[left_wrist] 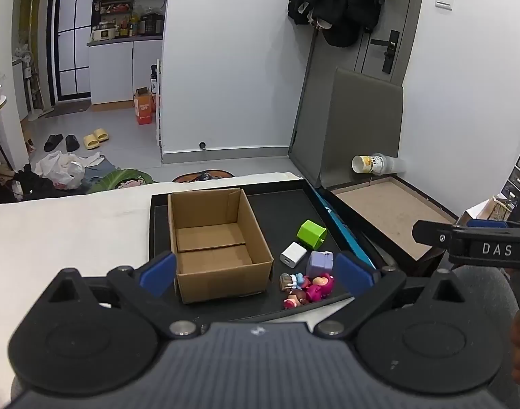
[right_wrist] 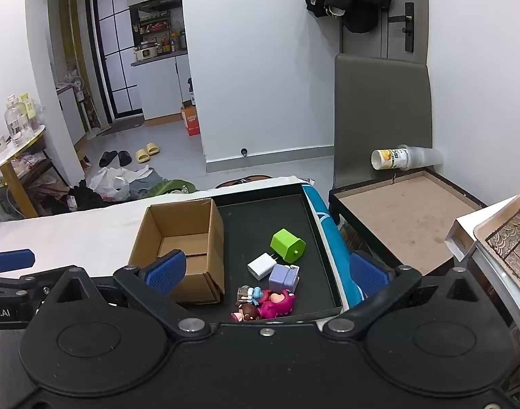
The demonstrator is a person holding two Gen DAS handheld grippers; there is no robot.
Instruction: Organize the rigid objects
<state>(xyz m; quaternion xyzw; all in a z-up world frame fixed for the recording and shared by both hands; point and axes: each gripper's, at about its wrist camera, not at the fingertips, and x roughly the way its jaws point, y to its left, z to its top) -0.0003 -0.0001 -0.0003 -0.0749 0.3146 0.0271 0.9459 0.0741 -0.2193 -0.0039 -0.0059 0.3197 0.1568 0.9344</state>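
Note:
An open, empty cardboard box stands on the left of a black tray. To its right lie a green plug cube, a white charger, a lilac charger and a heap of small toy figures with a magenta one. My left gripper is open and empty, held above the tray's near edge. My right gripper is open and empty, above the toys.
The tray rests on a white cloth-covered surface. A grey chair with a bare wooden seat and a fallen stack of cups stands to the right. A blue strip lies along the tray's right edge.

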